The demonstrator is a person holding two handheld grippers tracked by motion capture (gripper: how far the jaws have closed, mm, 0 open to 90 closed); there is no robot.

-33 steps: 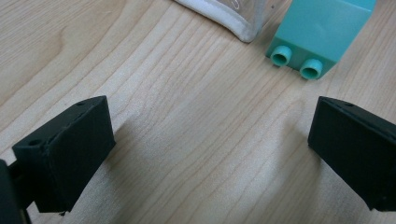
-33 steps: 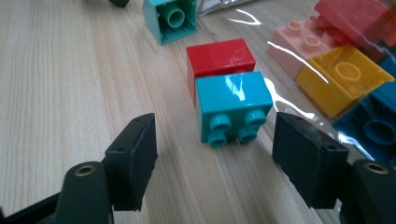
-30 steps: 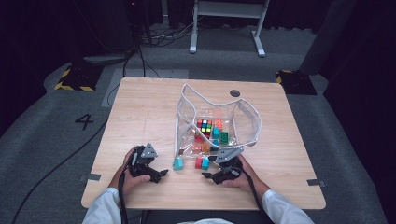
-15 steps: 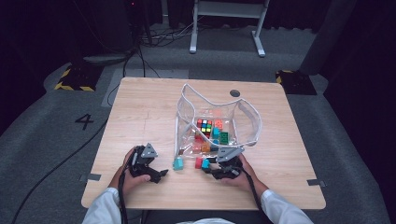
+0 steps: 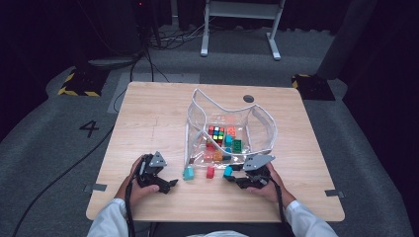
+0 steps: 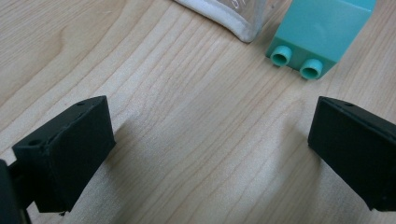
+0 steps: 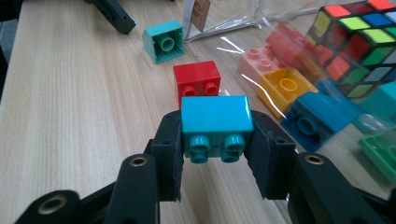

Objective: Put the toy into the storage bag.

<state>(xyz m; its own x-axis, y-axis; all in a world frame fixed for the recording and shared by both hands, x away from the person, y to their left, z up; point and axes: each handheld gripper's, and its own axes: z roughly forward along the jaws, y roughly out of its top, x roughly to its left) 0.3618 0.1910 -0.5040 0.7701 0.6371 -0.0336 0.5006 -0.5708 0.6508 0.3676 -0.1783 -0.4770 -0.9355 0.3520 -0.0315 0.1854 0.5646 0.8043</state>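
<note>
My right gripper (image 7: 215,144) is shut on a turquoise two-stud brick (image 7: 215,119), its jaws having just closed on the brick's two sides. In the high view that brick (image 5: 228,171) hangs just off the table beside the right gripper (image 5: 230,175), in front of the clear plastic bag (image 5: 257,123). A red brick (image 7: 196,77) lies on the wood just beyond it. My left gripper (image 6: 210,135) rests open on the table with bare wood between its jaws. A pale teal brick (image 6: 322,32) lies just ahead of it, by the bag's corner (image 6: 233,18).
The bag holds a Rubik's cube (image 5: 216,133) and several coloured bricks (image 7: 285,88), and its open mouth faces the person. The wooden table (image 5: 148,123) has bare room at the left. Its near edge is close behind both hands.
The right gripper has closed on the turquoise brick and lifted it slightly, drawing it away from the red brick. The left gripper has stayed put.
</note>
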